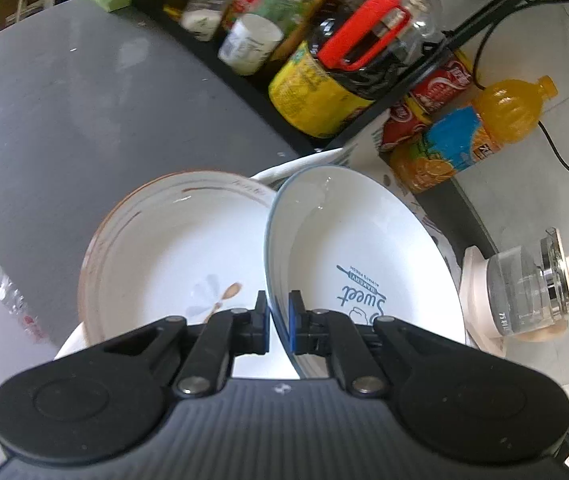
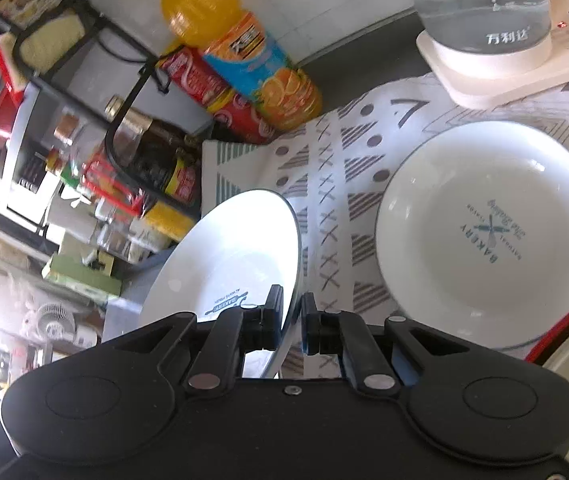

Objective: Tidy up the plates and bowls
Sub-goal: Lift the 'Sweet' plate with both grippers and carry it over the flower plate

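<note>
Beside the orange juice bottle (image 1: 480,130), left gripper (image 1: 279,322) fingers clamp the near rim of a blue-rimmed "Sweet" bowl (image 1: 360,260), held tilted — its left edge overlaps a brown-rimmed bowl (image 1: 172,256) with a flower print. That bowl sits on the grey desk (image 1: 64,112), on the side away from the bottle. Glass kettle (image 1: 524,288) on its white base stands right of the held bowl.

Right wrist view: right gripper (image 2: 292,320) fingers pinch the rim of a blue-rimmed plate (image 2: 228,256), tilted steeply, lifted over the patterned cloth (image 2: 324,168) in front of the juice bottle (image 2: 240,46). Another bowl (image 2: 488,224) with "BAKERY" print lies flat on the cloth, right of the bottle — apart from the held plate. Condiment rack (image 2: 84,128) stands left of the bottle.
</note>
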Motion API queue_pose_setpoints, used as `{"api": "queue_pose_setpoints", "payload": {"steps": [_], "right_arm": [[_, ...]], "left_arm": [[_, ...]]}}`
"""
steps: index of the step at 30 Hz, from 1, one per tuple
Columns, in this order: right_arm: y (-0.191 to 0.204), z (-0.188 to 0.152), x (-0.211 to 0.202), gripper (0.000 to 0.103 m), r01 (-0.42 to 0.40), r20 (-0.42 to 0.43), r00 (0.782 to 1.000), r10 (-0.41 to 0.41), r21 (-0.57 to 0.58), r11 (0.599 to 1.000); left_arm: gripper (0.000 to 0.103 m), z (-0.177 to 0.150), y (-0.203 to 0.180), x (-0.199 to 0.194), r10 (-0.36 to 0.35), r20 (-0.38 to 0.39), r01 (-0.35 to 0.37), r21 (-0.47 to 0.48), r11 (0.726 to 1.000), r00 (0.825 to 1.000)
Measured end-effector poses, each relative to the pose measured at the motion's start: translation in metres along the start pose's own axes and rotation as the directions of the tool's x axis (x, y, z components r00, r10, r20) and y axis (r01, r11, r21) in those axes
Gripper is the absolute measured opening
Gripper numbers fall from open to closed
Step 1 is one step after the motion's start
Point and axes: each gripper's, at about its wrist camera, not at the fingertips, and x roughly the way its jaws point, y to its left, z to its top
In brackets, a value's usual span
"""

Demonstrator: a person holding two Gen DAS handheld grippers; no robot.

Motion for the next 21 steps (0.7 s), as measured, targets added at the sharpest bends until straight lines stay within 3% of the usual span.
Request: {"api": "queue_pose_setpoints", "payload": {"steps": [5,21], "right_arm": [[0.012,-0.013,0.002,0.009,0.005,-0.021,1.0,-0.006,-0.073,0.997],[0.031,-0.048,0.02,0.009,0.002,-0.086,0.996,-0.012,-0.116,0.993]], "left_arm": [[0.006,-0.008,0.015,-0.011,0.021,0.01,-0.021,-0.03,0.999,1.0],[0.007,-0.018,0.06,-0.02,0.081,-0.003,-0.081,-0.092,0.992,0.997]]}}
